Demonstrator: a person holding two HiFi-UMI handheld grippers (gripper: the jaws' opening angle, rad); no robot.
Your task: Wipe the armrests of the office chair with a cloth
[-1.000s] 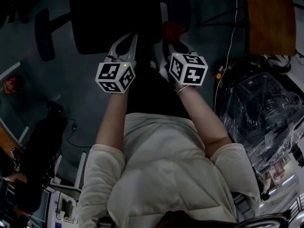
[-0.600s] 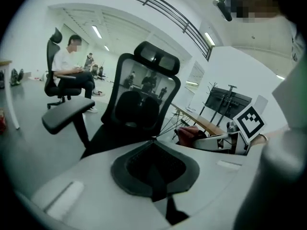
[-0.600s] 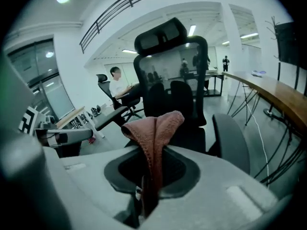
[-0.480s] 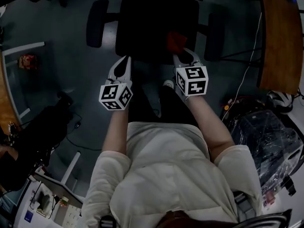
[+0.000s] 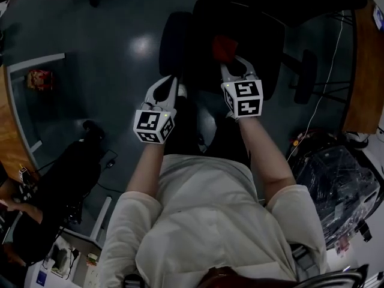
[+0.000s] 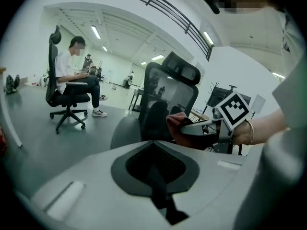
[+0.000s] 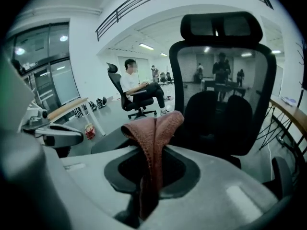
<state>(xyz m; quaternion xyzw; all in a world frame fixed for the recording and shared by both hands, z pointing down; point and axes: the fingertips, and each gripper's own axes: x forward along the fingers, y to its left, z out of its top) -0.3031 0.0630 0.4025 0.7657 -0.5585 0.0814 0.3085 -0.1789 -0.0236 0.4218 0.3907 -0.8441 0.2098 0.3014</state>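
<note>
Right gripper [image 5: 231, 60] jaws clamp the red cloth [image 5: 223, 47] over the office chair [image 5: 264, 41]; left gripper [image 5: 170, 79] jaws closed, empty, beside it.

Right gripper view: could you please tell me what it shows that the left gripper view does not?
Only the right gripper view shows the left gripper side-on and the chair's far armrest. Only the left gripper view shows the right gripper side-on, with its marker cube. Both show the cloth in the right gripper, the office chair and a seated person.
</note>
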